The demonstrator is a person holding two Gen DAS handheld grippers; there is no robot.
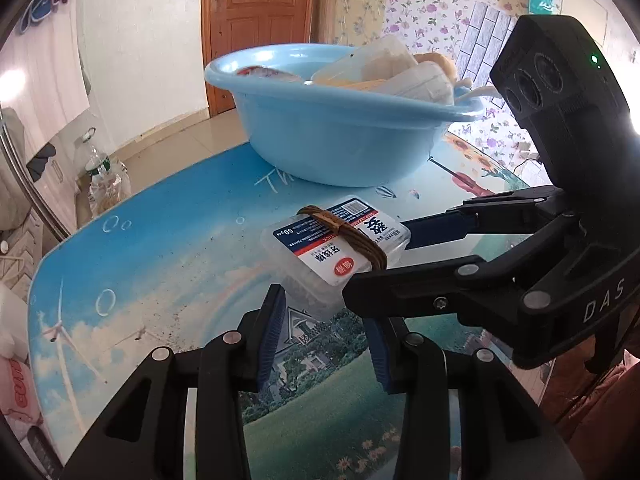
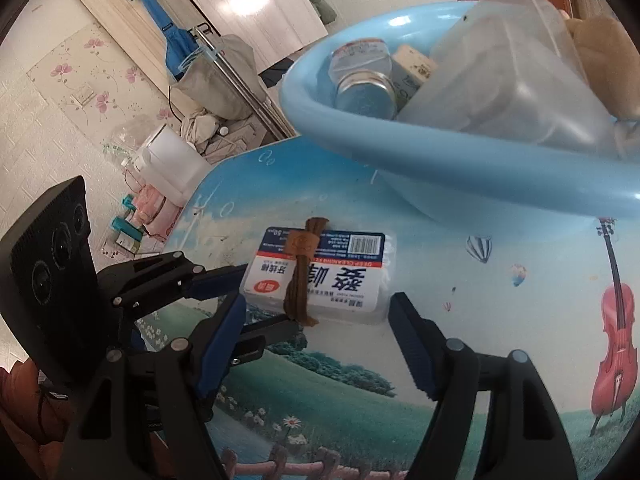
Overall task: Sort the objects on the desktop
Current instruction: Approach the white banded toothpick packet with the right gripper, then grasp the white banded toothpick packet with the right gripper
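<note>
So there's this clear plastic floss-pick box (image 1: pixel 336 246) sitting flat on the table (image 1: pixel 160 248), which has a glossy printed top, all blue sky, bubbles and a green meadow; the box is a rounded rectangle with a white and navy label, and a brown leathery band (image 1: pixel 352 236) is wrapped around its middle. Right behind it is a big round basin (image 1: pixel 320 136) in smooth pale-blue plastic, piled with a frosted tub (image 2: pixel 516 76), a glass jar with a metal lid (image 2: pixel 362 88) and something tan and fuzzy.

Both tools are matte black with ribbed blue pads. The right gripper (image 1: pixel 372 256) reaches in from the side with its jaws fairly wide, straddling the box end to end; can't tell if the pads actually touch it. The left gripper (image 1: pixel 326 340) sits just near the box's closest corner, jaws fairly narrow with nothing between them.
</note>
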